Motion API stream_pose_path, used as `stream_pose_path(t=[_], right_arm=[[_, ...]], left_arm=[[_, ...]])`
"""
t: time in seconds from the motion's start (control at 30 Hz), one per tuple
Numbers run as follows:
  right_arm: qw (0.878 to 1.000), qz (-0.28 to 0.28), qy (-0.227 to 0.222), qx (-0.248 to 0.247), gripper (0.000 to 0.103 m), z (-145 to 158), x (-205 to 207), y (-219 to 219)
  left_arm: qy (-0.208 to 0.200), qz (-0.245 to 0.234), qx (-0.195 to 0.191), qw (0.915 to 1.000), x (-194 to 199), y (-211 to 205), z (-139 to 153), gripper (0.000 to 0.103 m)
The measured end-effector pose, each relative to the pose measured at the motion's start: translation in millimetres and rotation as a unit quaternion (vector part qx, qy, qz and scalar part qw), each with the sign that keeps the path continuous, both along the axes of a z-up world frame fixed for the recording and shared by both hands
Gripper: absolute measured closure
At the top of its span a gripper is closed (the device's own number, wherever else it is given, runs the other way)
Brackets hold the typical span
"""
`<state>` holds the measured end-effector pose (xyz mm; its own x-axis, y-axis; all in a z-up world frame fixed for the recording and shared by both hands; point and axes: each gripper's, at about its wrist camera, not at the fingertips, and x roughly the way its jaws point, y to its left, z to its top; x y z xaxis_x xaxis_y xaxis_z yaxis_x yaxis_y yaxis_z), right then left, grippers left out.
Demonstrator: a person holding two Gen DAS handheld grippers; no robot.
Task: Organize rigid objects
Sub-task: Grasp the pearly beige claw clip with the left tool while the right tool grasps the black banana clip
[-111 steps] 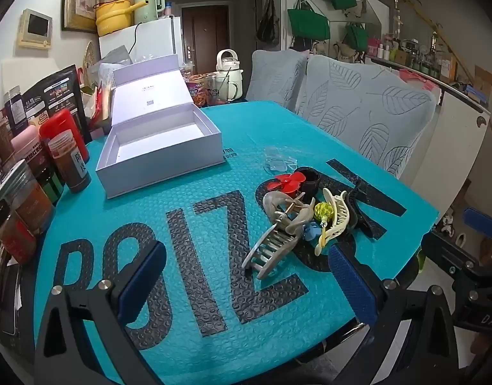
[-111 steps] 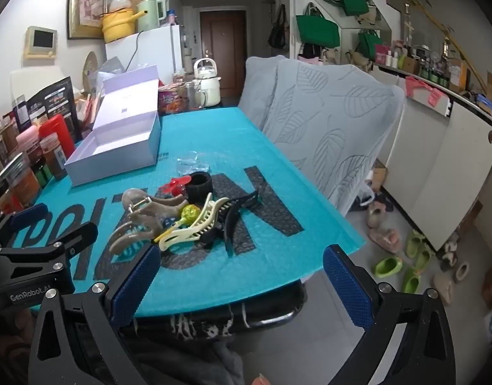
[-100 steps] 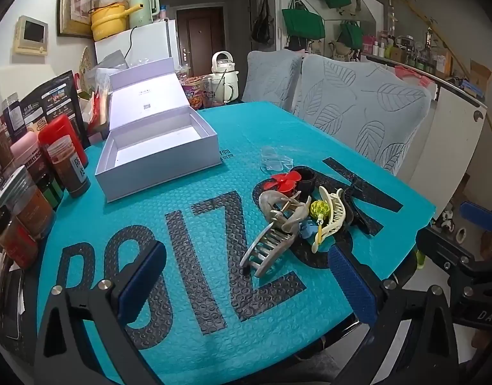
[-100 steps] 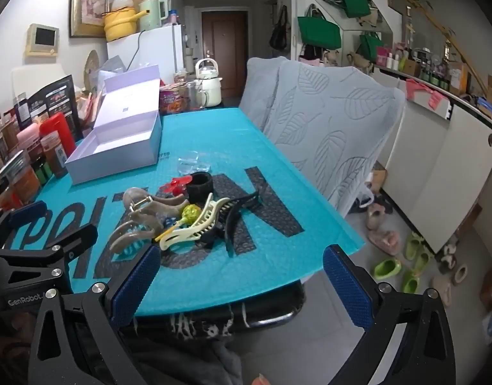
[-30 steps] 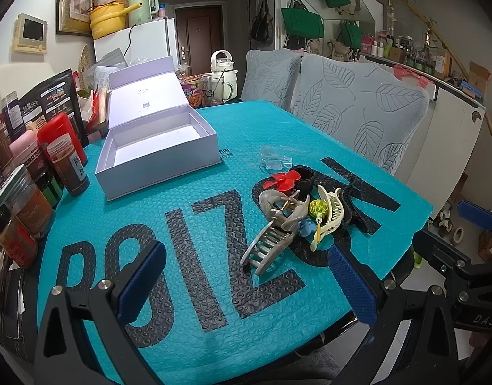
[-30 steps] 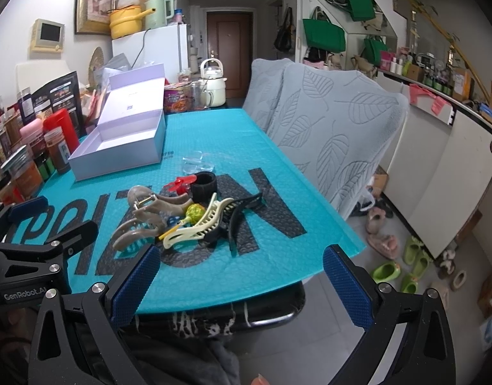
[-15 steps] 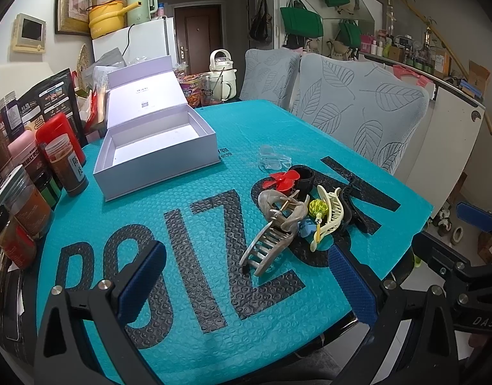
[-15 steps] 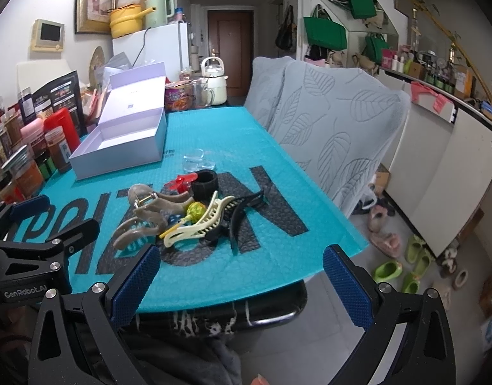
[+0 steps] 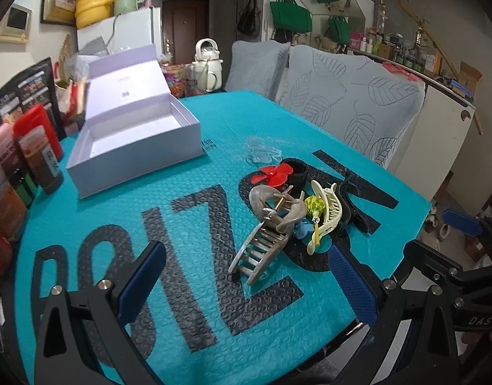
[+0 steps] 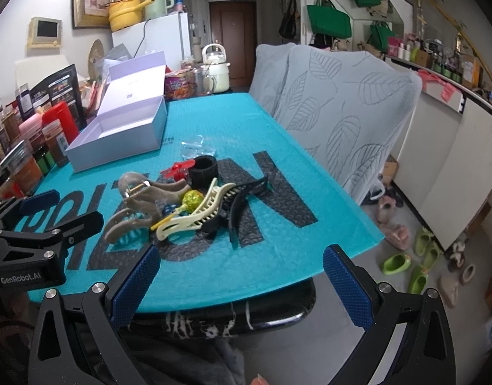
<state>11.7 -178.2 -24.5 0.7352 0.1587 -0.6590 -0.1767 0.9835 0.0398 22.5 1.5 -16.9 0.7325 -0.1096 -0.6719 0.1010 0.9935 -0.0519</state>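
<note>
Teal bubble-wrap sheet with big black letters covers the tabletop [image 9: 214,122]. Far left edge: row of jars and bottles [image 9: 37,160], upright, packed close. Next right, white box [image 9: 133,147], lid hinged open and leaning back, inside bare. Right of the box, small clear plastic piece [image 9: 262,152] lying flat, apart from the box.

Centre-right: pile of hair clips, all touching or overlapping. Taupe claw clip [image 9: 265,234] biggest, nearest the left tool, teeth pointing toward the camera. Red bow clip [image 9: 273,173] and black round band [image 9: 297,173] at the far side of the pile, side by side. Yellow-green bead pin [image 9: 315,207] between taupe clip and cream claw clip [image 9: 327,211]. Small blue piece [image 9: 302,229] under them. Black claw clip [image 10: 242,199] on the right side of the pile, partly under the cream one.

Left tool [image 9: 246,282] low over the near tabletop, fingers wide apart, holding nothing, just short of the taupe clip. Right tool [image 10: 239,282] at the tabletop's near edge, fingers wide apart, nothing between them, pile ahead and left. Grey leaf-pattern chair covers [image 10: 342,102] along the right side.
</note>
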Motion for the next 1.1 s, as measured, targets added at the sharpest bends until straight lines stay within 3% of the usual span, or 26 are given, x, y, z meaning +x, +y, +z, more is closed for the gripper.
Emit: stream_pose_path(t=[0.2,0.37,0.5,0.53,0.77,0.97,1.1], right_arm=[[1.0,0.002,0.012,0.018,0.0,-10,14,-9],[1.0,0.004,0.023,0.017,0.0,-18,29,-12],[0.999,0.011,0.031,0.005,0.0,-25,42,-11],[0.999,0.014,0.032,0.003,0.0,-26,45,-11],[0.998,0.029,0.045,0.011,0.0,-32,64,-10],[0.998,0.029,0.055,0.02,0.0,-36,73,-11],[0.998,0.027,0.053,0.023,0.0,-36,75,-12]], left_arm=[[0.014,-0.036,-0.031,0.9988,20,-3,-15,0.001],[0.02,-0.056,-0.032,0.9977,38,-9,-28,0.005],[0.029,-0.061,-0.039,0.997,50,-10,-36,0.015],[0.031,-0.062,-0.042,0.9967,52,-10,-36,0.023],[0.042,-0.071,-0.075,0.9937,70,-8,-38,0.046],[0.027,-0.09,-0.084,0.992,73,-12,-35,0.072],[0.008,-0.09,-0.092,0.9916,70,-9,-27,0.075]])
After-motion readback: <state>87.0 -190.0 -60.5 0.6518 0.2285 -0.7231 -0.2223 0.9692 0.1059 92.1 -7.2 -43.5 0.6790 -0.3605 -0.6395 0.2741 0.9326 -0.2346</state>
